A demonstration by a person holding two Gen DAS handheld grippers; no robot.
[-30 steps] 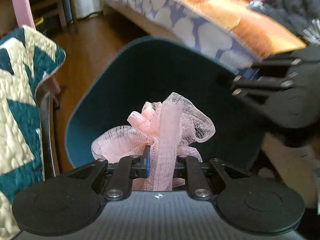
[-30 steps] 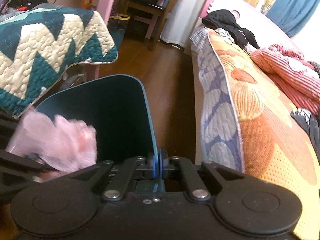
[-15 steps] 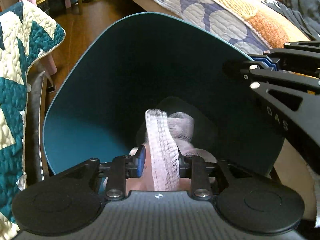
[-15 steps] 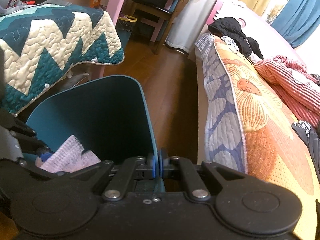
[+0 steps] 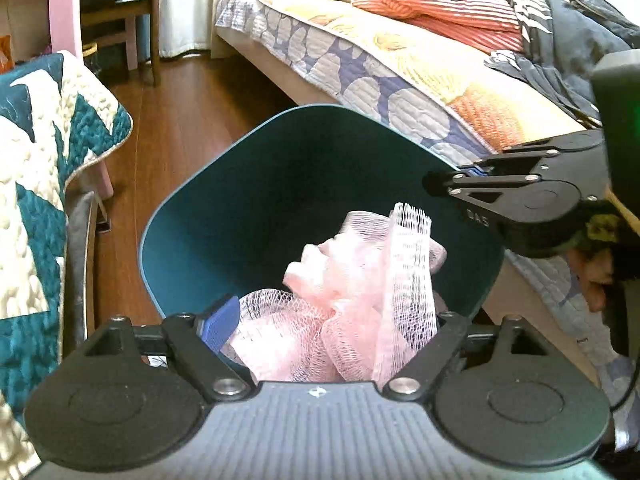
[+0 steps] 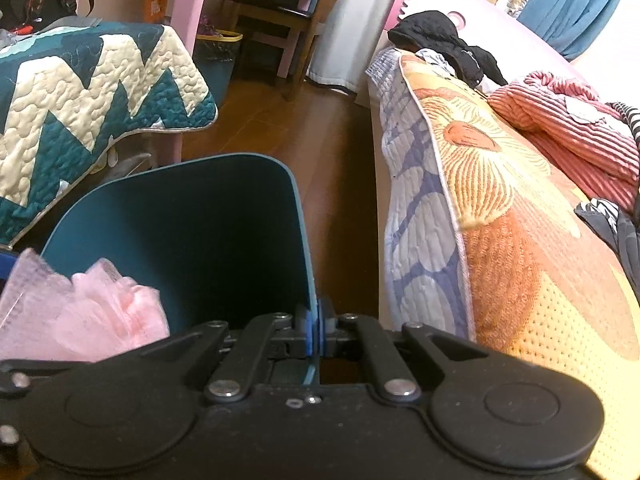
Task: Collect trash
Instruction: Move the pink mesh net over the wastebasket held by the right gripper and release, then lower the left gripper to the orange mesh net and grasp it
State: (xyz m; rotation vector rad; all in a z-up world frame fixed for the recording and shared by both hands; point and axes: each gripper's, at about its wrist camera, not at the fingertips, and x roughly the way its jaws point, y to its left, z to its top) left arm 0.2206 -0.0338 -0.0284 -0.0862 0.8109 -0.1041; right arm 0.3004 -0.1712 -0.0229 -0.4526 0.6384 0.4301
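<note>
A smooth, matt plastic bin (image 5: 248,200) is seen, holding pink open-weave mesh netting (image 5: 352,304). Polished wood flooring (image 5: 180,120) and a quilted cloth bedspread (image 6: 500,208) are shown.

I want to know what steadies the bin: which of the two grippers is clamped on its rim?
The right gripper: it pinches the teal bin rim, while the left gripper is opening around the pink mesh.
</note>
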